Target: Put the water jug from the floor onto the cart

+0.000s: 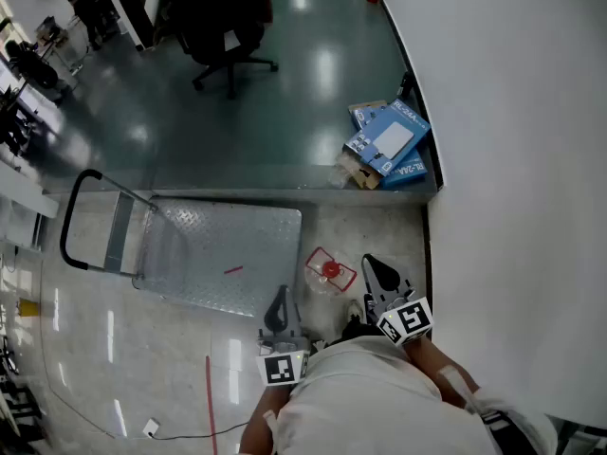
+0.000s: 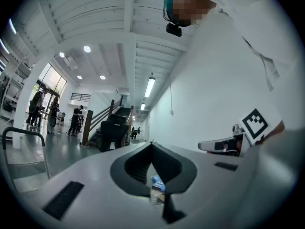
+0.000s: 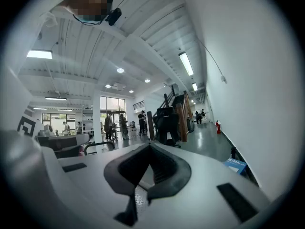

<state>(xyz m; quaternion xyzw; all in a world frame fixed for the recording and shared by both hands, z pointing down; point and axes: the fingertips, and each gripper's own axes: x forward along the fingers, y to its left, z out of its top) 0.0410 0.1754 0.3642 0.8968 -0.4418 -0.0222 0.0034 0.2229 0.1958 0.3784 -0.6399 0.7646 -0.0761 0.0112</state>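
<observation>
A clear water jug (image 1: 329, 271) with a red cap stands on the pale floor, just right of the cart's near corner. The cart (image 1: 223, 249) is a flat metal platform with a black loop handle (image 1: 76, 221) at its left end. My left gripper (image 1: 281, 298) is held level below the cart's near edge, left of the jug, jaws shut and empty. On the jug's other side my right gripper (image 1: 374, 265) is also shut and empty. Neither touches the jug. The left gripper view shows its tips (image 2: 151, 143) meeting, and the right gripper view shows the same (image 3: 150, 145).
A white wall (image 1: 512, 159) runs along the right. Blue cardboard boxes (image 1: 389, 145) lie against it beyond a floor step. A black office chair (image 1: 228, 27) stands further off on the dark green floor. People stand far away at the left (image 2: 43, 111).
</observation>
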